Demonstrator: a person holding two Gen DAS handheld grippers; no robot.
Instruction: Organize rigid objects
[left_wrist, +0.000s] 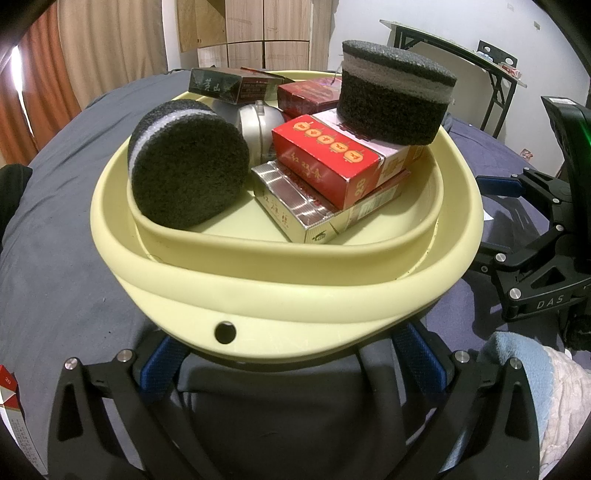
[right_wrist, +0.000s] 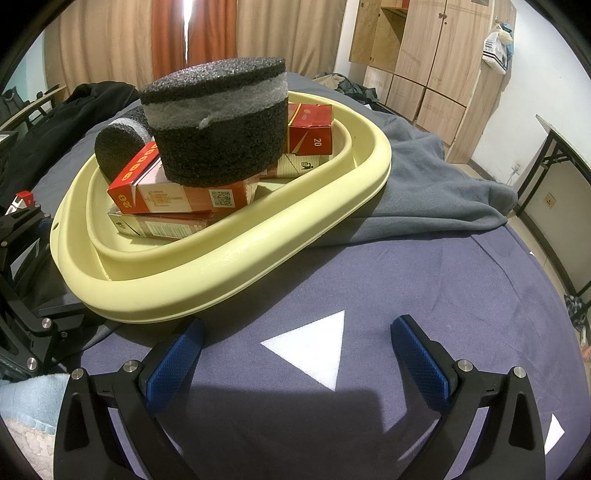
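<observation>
A pale yellow collapsible basin (left_wrist: 295, 291) rests on a bed covered with a dark blue sheet (right_wrist: 424, 295) and a grey blanket (right_wrist: 424, 166); the basin lies partly on both.

Inside the basin, a silver-topped cigarette pack (left_wrist: 295, 199) lies on the floor of the basin, and a red cigarette pack (left_wrist: 332, 162) is stacked flat on it. A black foam cylinder with a grey band (left_wrist: 393, 92) stands upright on the red pack, toward the basin's far right rim. A second black foam cylinder (left_wrist: 188, 166) lies on its side against the left inner wall. Between the two cylinders a silver rounded object (left_wrist: 258, 122) is partly hidden. Further packs, one dark (left_wrist: 221, 85) and one red (left_wrist: 306, 92), lie at the far rim.

The left gripper (left_wrist: 291, 354) is at the basin's near rim; its blue-padded fingers (left_wrist: 162, 365) are spread apart, with the tips hidden beneath the rim, grasping nothing visible. The right gripper (right_wrist: 295, 343) hovers just beside the basin's other side, its fingers (right_wrist: 421, 354) released and wide apart above a white triangle (right_wrist: 314, 347) on the sheet. Another red-and-white pack (left_wrist: 9, 398) lies on the bed outside the basin, near the left gripper.
</observation>
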